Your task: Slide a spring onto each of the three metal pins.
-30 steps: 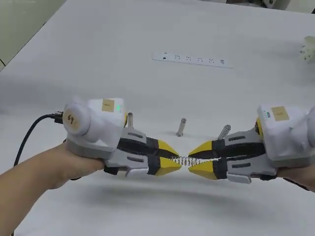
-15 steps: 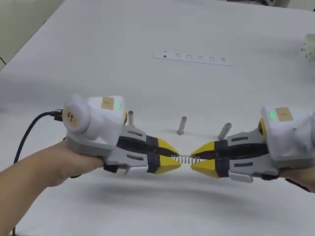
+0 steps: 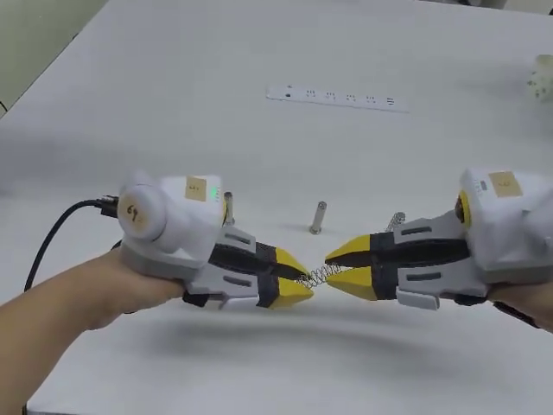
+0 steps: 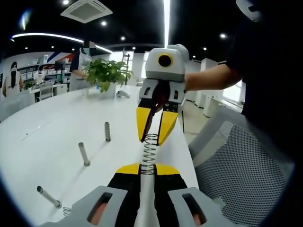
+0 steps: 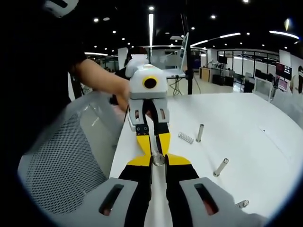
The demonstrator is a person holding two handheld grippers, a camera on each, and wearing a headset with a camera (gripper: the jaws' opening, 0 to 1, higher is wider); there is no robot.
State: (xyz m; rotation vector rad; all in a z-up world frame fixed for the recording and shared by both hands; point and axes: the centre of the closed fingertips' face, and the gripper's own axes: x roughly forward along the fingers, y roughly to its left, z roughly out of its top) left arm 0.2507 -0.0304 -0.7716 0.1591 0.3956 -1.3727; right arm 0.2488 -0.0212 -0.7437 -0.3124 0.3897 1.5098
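A small steel spring (image 3: 316, 274) spans the gap between my two grippers above the white table (image 3: 216, 78). The left gripper (image 3: 304, 283) is shut on its left end and the right gripper (image 3: 332, 268) is shut on its right end; the spring (image 4: 149, 153) slants up to the right. Behind them stand three metal pins: a bare middle pin (image 3: 318, 217), a left pin (image 3: 228, 208) partly hidden by the left gripper, and a right pin (image 3: 396, 221) with a spring on it. Another loose spring (image 5: 186, 137) lies beside the left pin (image 5: 200, 133).
A white power strip (image 3: 337, 98) lies far back on the table. A white object (image 3: 543, 78) sits at the right edge. A black cable (image 3: 52, 238) trails from the left gripper. A mesh chair (image 4: 236, 161) stands at the table's near edge.
The right gripper has risen and come a little closer to the left one. The spring, stretched straight half a second ago, is now shorter and slanted.
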